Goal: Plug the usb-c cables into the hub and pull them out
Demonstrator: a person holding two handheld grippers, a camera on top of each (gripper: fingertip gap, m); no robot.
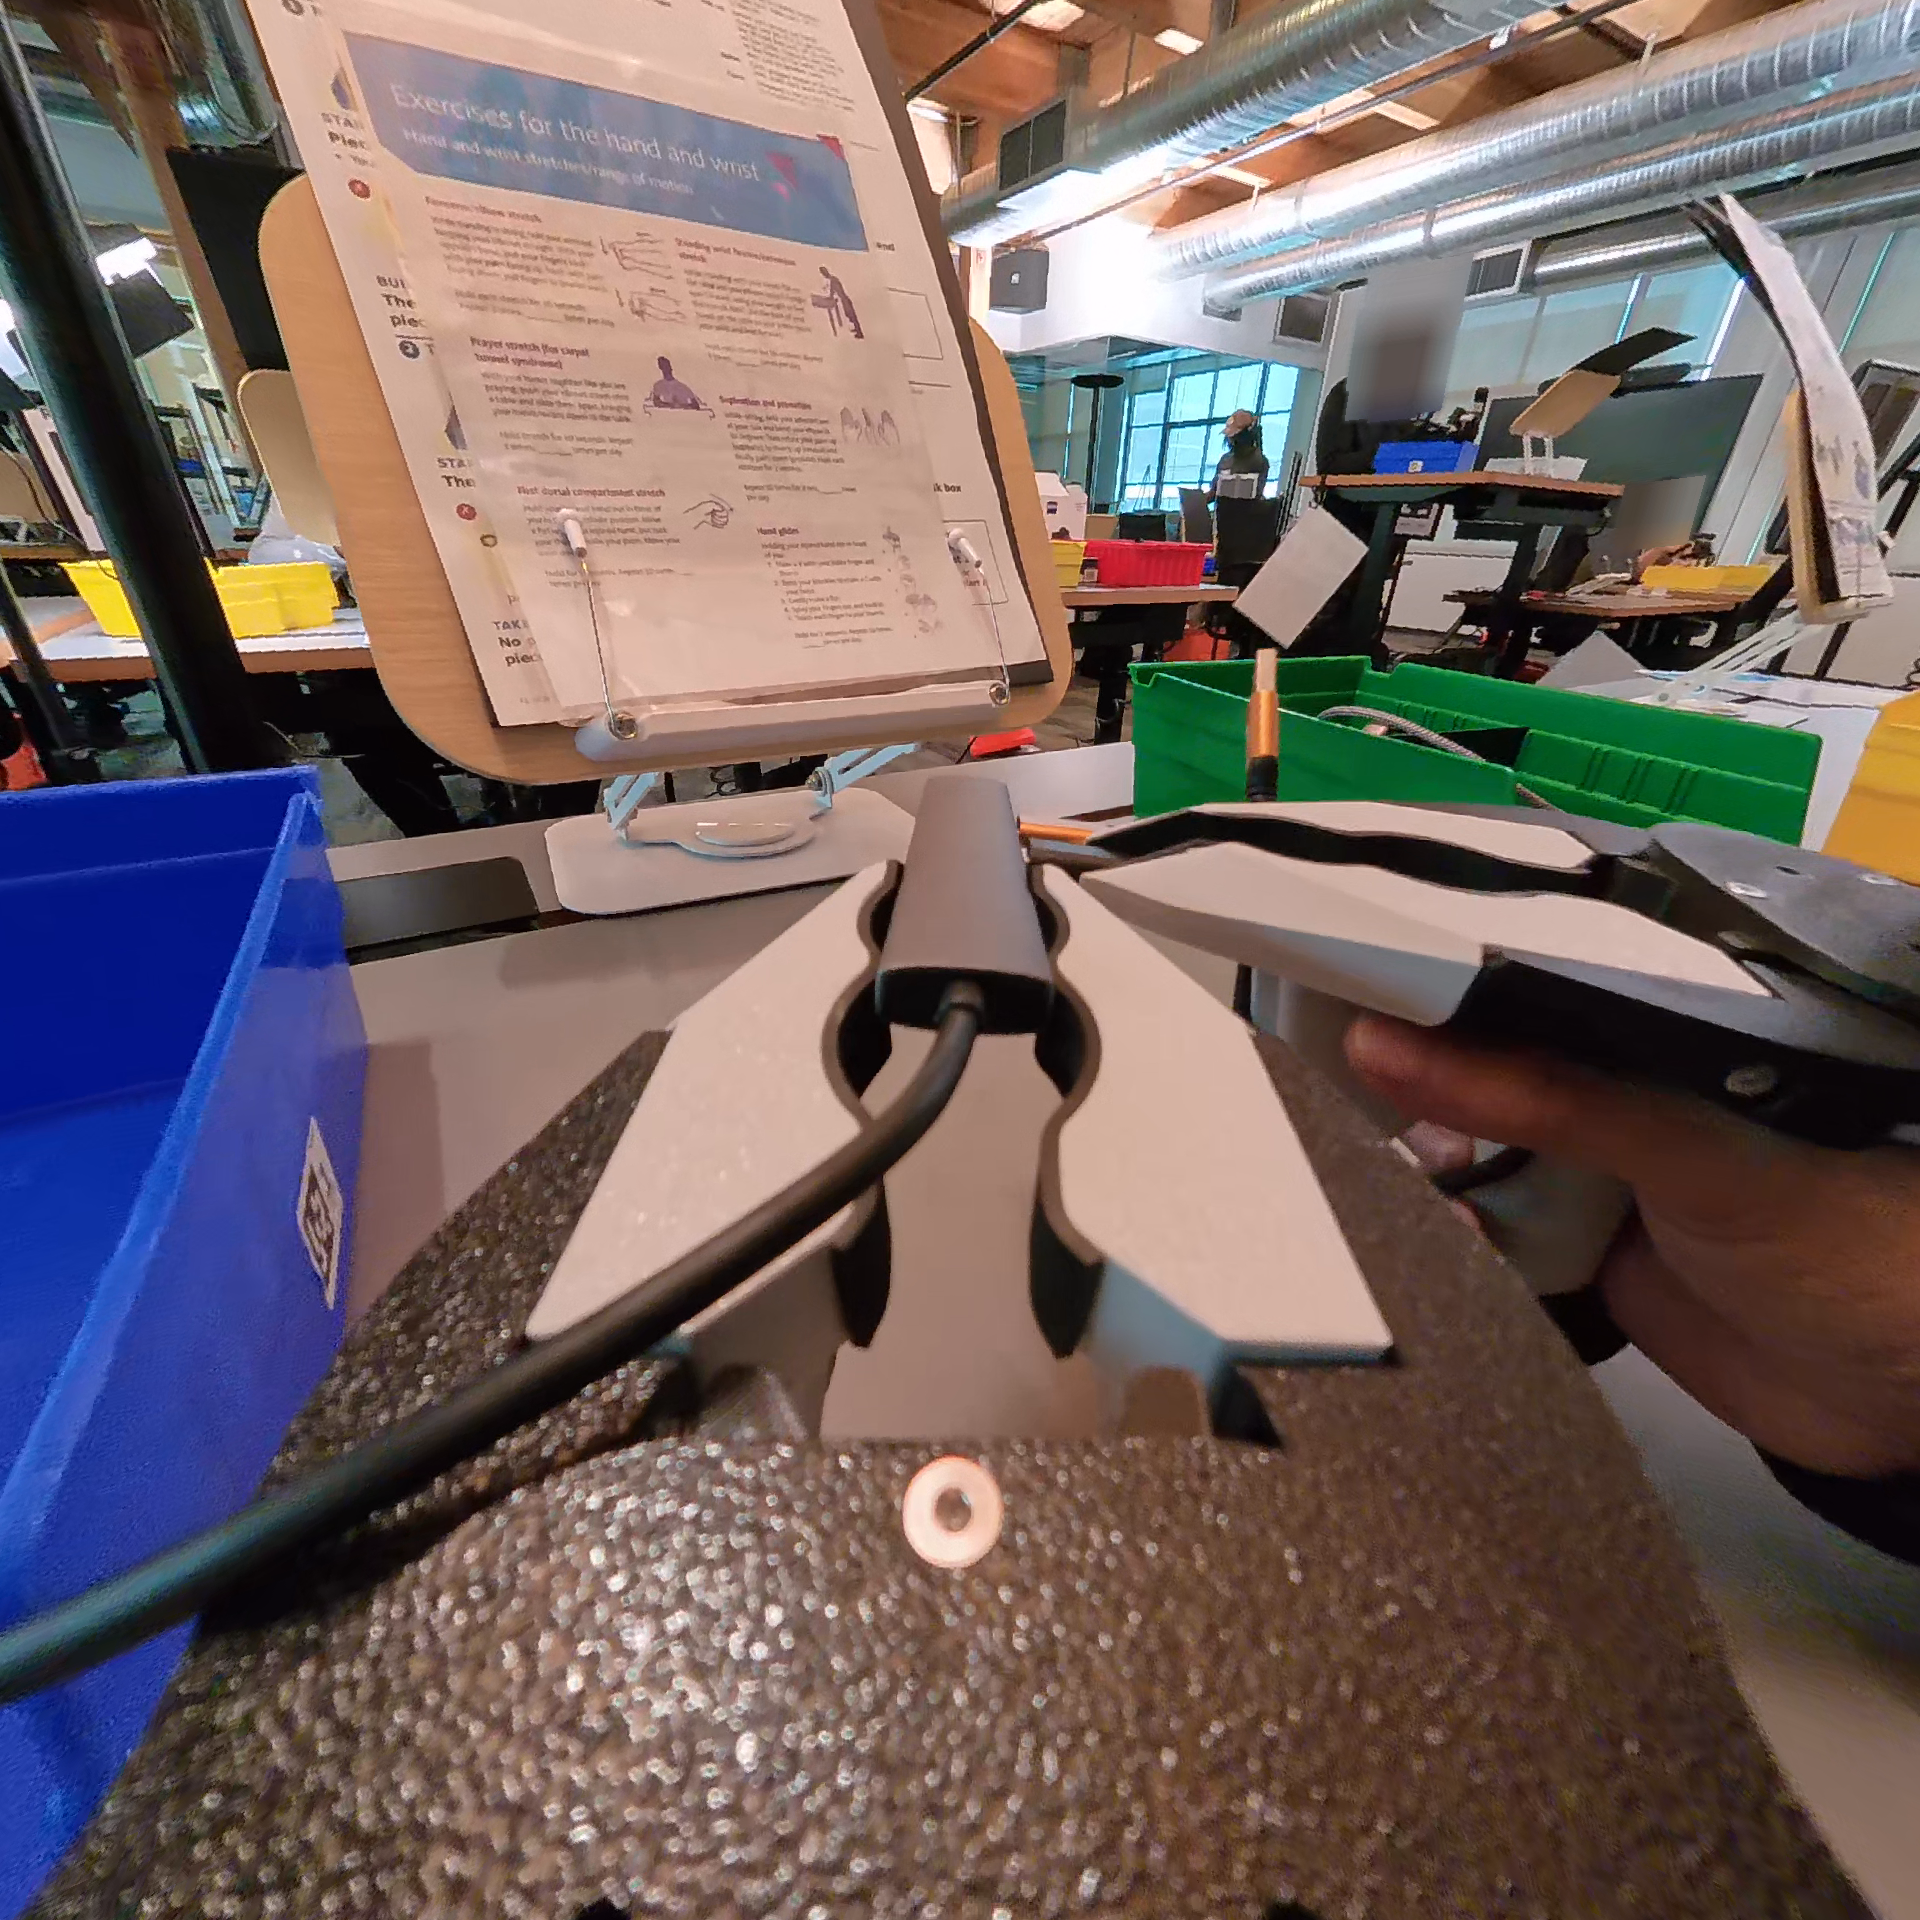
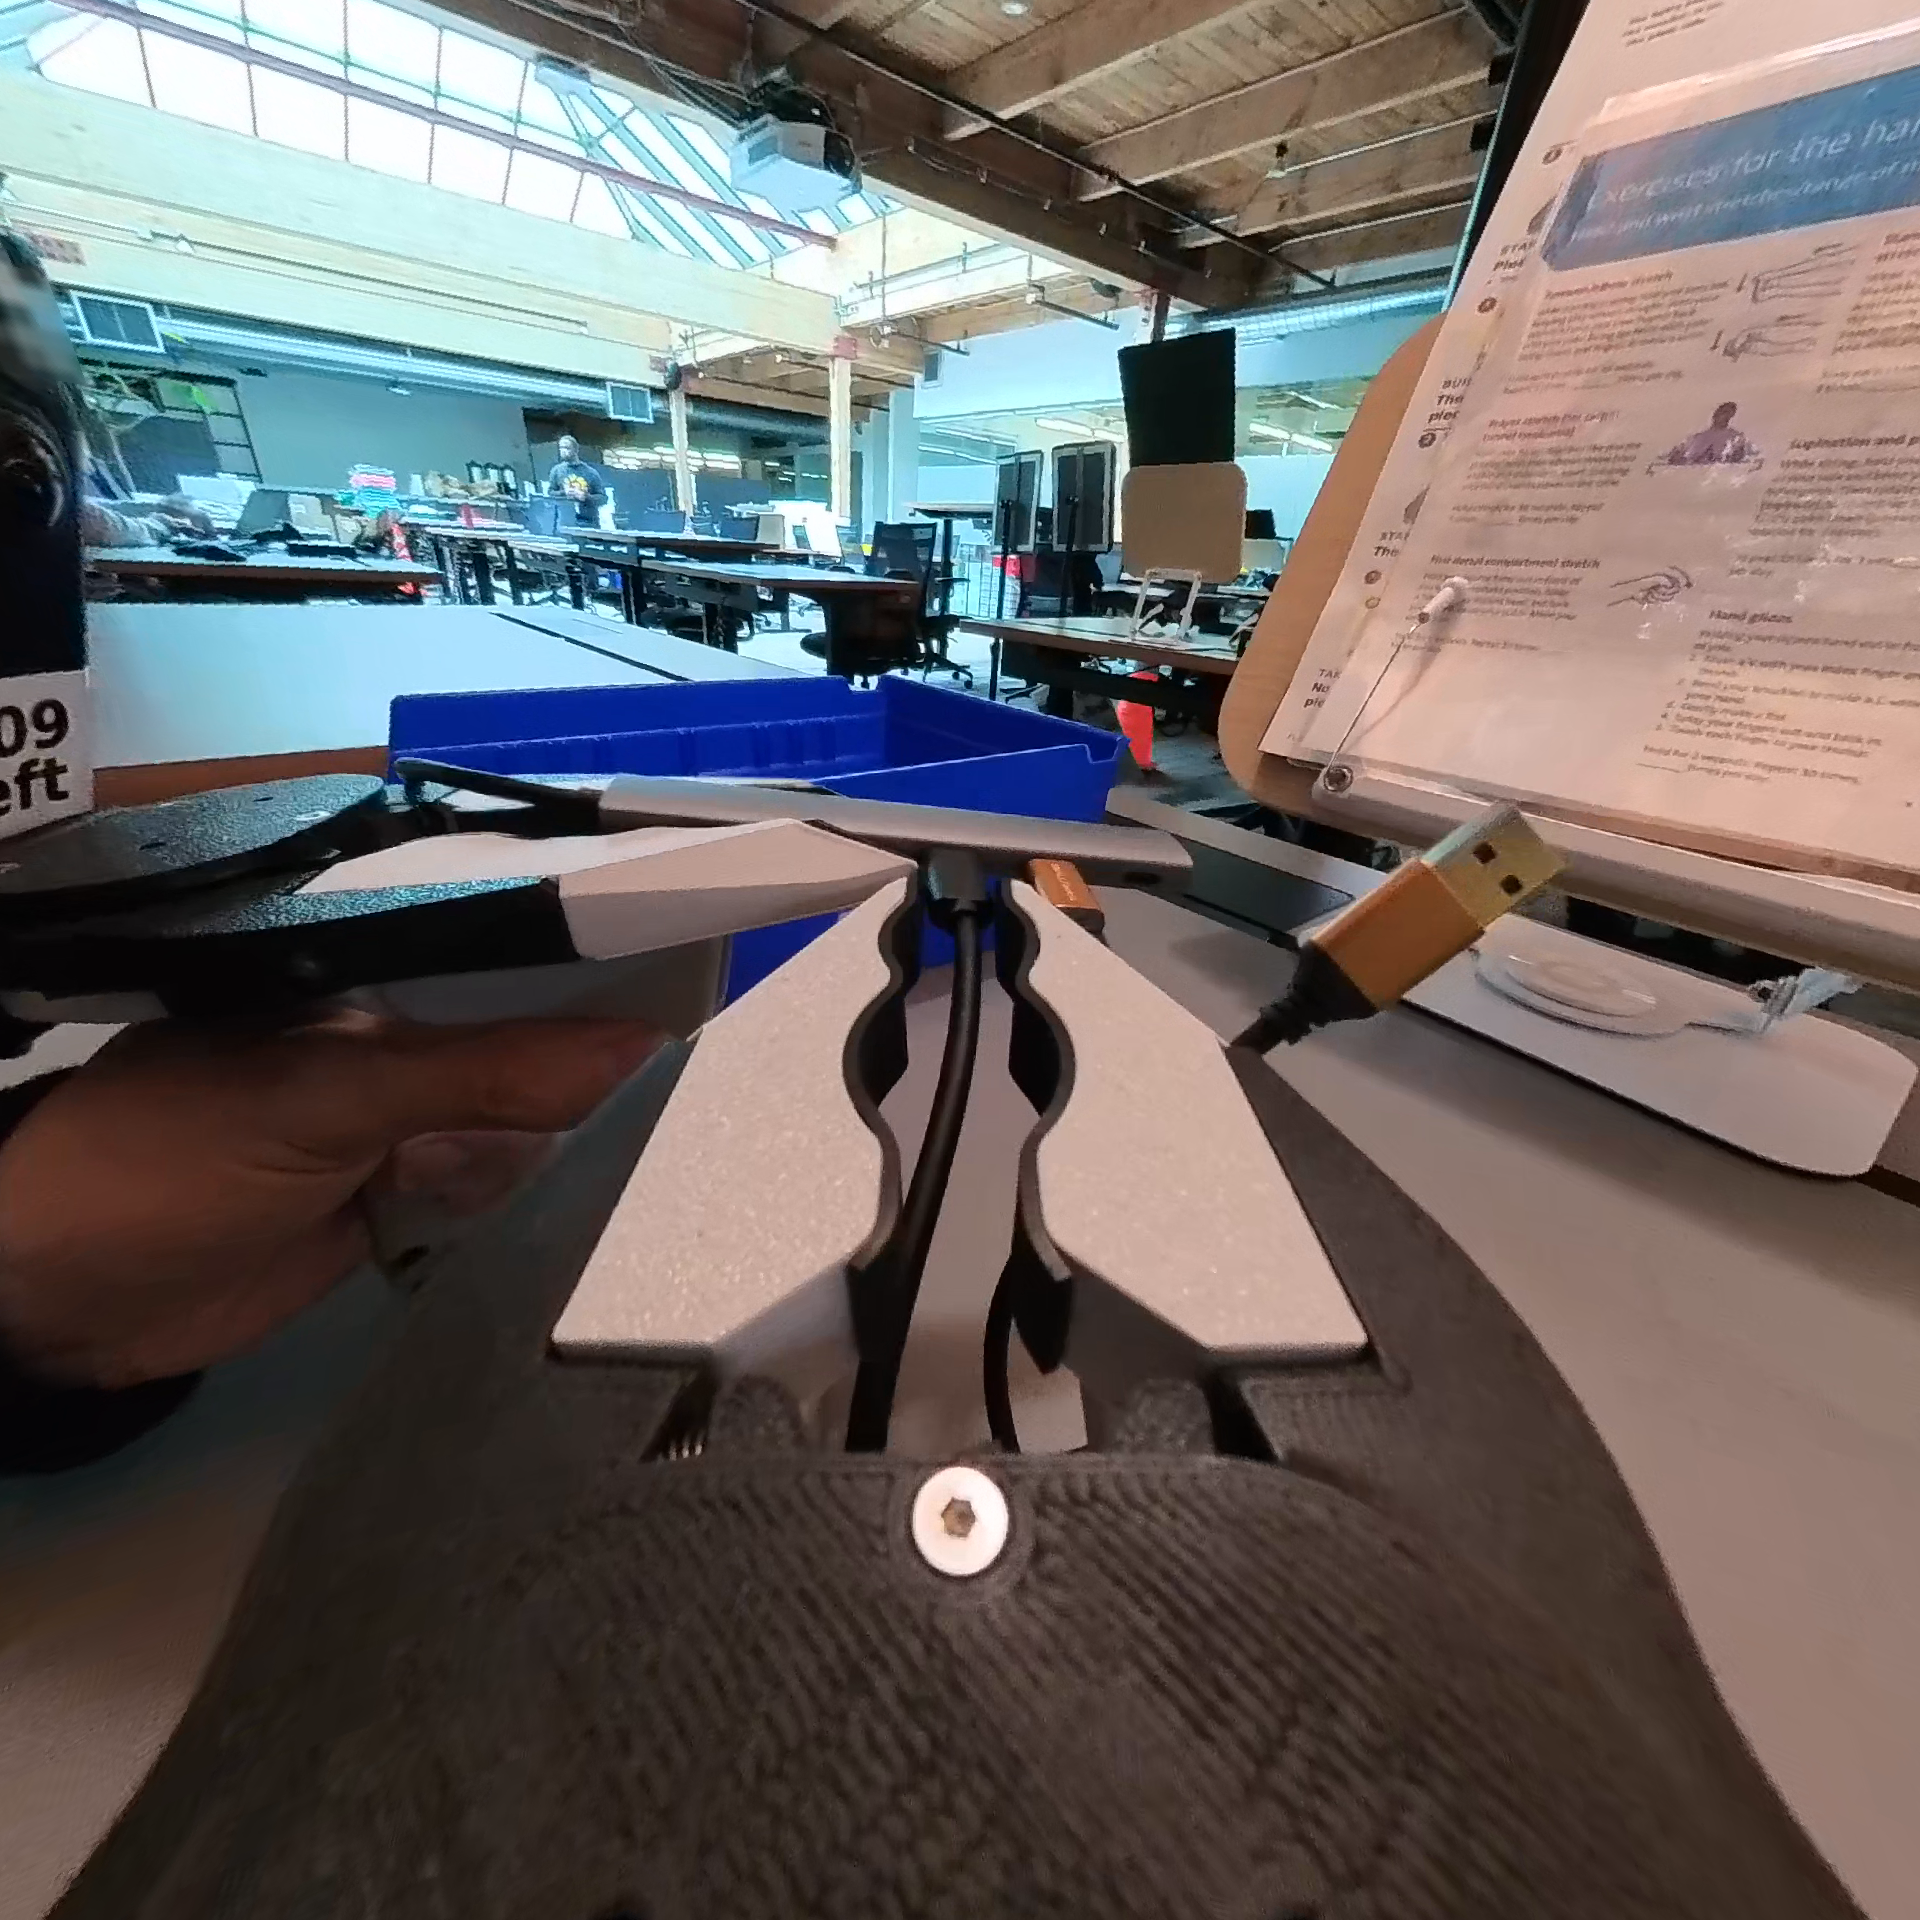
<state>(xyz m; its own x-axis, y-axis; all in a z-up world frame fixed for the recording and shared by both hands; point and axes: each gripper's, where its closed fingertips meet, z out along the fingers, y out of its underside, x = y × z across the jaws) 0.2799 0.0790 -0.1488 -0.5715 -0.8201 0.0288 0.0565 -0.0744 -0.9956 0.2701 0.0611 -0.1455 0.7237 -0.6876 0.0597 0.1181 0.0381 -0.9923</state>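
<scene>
A: Entry requested, left to right; state of each gripper and place of the hub to be given.

B: Blue bin (image 1: 156, 1039) is recorded at far left on the worktop (image 1: 468, 997). Left gripper (image 1: 961, 878) is clenched on the hub (image 1: 958, 821), which is held clear of the worktop; its long axis is laid along the fingers, its own lead (image 1: 727, 1278) trailing back to the left.

A: And to the right?

B: Right gripper (image 2: 961, 883) is brought in square to the hub's side and closed on a grey plug (image 2: 951, 871); its black cable (image 2: 940, 1091) is run back between the fingers. The plug is seen touching the hub's edge; how deeply it is seated cannot be told. An orange plug (image 2: 1060, 885) is noted just beside it; green bin (image 1: 1351, 748) at far right.

A: Relation governing the move?

B: Plug axis is judged crosswise to the hub and in line with the right fingers; travel straight along them is called for, the hub being braced by the left.
</scene>
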